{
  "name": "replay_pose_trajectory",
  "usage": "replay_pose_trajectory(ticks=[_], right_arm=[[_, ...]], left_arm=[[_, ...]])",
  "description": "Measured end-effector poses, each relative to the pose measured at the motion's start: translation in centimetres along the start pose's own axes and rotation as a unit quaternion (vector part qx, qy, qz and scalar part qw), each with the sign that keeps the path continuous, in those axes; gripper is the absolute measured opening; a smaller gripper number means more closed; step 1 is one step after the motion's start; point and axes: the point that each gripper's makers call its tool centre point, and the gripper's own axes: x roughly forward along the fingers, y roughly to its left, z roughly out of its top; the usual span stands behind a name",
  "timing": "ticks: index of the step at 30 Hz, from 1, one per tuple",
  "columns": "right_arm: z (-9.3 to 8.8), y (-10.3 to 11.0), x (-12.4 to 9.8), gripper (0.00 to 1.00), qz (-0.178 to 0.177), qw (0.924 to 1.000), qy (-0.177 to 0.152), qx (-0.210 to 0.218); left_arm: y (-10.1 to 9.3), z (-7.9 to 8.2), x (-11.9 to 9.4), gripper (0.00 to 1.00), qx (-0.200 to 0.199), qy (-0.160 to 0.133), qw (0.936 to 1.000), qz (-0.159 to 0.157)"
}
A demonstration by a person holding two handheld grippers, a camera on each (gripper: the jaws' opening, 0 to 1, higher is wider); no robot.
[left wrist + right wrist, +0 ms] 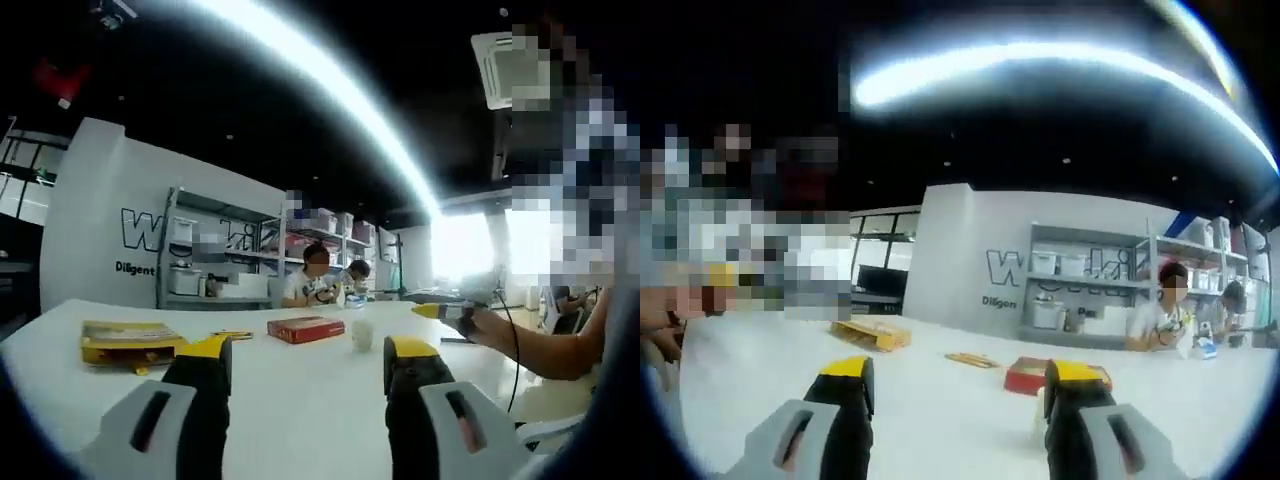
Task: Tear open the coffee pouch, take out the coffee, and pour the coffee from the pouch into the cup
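Coffee pouch, a small flat yellow packet, lies untouched on the white table between a yellow cardboard box and a red box, near a white cup. Left gripper and right gripper hover released, empty. Nothing has begun; next comes reaching for the packet.

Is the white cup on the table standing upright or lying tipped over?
Upright. In the left gripper view the white cup stands on the white table, beside the red box. Its contents cannot be seen.
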Motion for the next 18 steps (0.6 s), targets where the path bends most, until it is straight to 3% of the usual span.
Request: replay_pose_trajectory(ticks=[4,10,18], right_arm=[[0.6,2.6,-1.3,0.67,0.016,0.9997,-0.011,0.015],[1.2,6.6,-2.7,0.68,0.038,0.9991,-0.017,0.010],[1.2,10.8,-4.6,0.63,0.063,0.9974,-0.021,0.027]], left_arm=[[0.0,0.3,-2.6,0.65,-0.002,-0.007,0.9996,0.027],[-0.3,-0.1,-5.5,0.66,0.016,0.009,0.9981,0.059],[-1.6,0.6,-9.2,0.67,0.018,0.008,0.9965,0.081]])
